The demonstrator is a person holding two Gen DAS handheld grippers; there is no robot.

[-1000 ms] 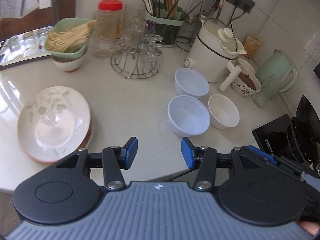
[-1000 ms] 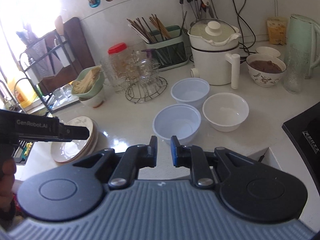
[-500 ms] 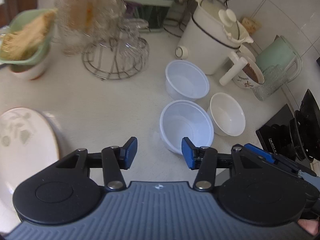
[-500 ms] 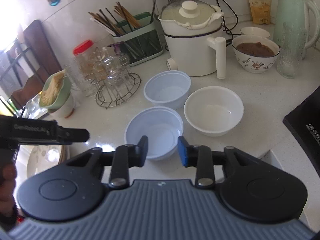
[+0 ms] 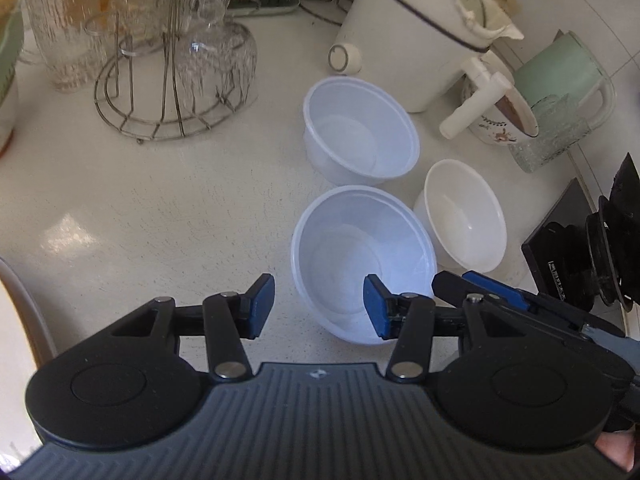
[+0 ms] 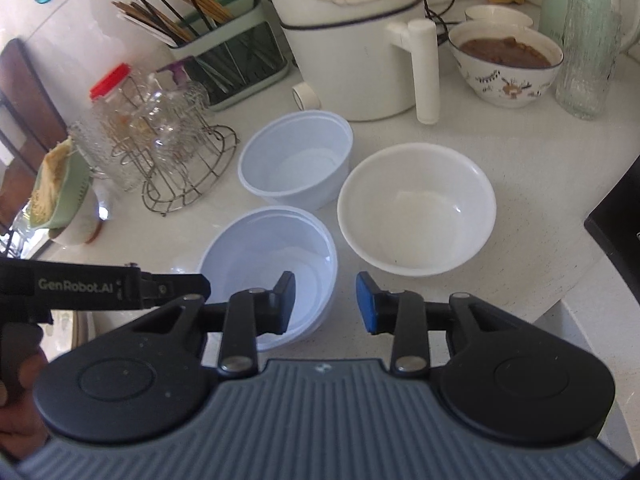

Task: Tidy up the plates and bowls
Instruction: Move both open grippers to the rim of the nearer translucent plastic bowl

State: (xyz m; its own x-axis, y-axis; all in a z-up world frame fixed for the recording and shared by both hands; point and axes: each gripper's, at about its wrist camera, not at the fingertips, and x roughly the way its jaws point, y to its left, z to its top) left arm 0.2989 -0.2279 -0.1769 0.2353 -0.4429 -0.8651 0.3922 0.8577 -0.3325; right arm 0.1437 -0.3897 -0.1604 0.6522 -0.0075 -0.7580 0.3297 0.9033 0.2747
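Observation:
Three empty bowls stand close together on the white counter. The near translucent plastic bowl point(image 5: 360, 256) point(image 6: 268, 264) lies right under both grippers. My left gripper point(image 5: 318, 306) is open, and that bowl's left wall shows between its blue pads without touching either. My right gripper point(image 6: 326, 304) is open too, its pads either side of the same bowl's right rim, with no contact visible. Behind it stands a second plastic bowl point(image 5: 360, 136) point(image 6: 296, 160), and to the right a white ceramic bowl point(image 5: 464, 216) point(image 6: 416, 208).
The rim of a plate point(image 5: 16, 300) shows at the left edge. A wire rack of glasses point(image 5: 172, 80), a white pot point(image 6: 352, 48), a patterned bowl of brown food point(image 6: 506, 68), a glass tumbler point(image 6: 588, 52) and a black stove point(image 5: 560, 248) ring the bowls.
Both grippers have come down and closer to the near plastic bowl. The right jaws have gone from nearly shut to open. The plate stack has slid almost out of the left wrist view.

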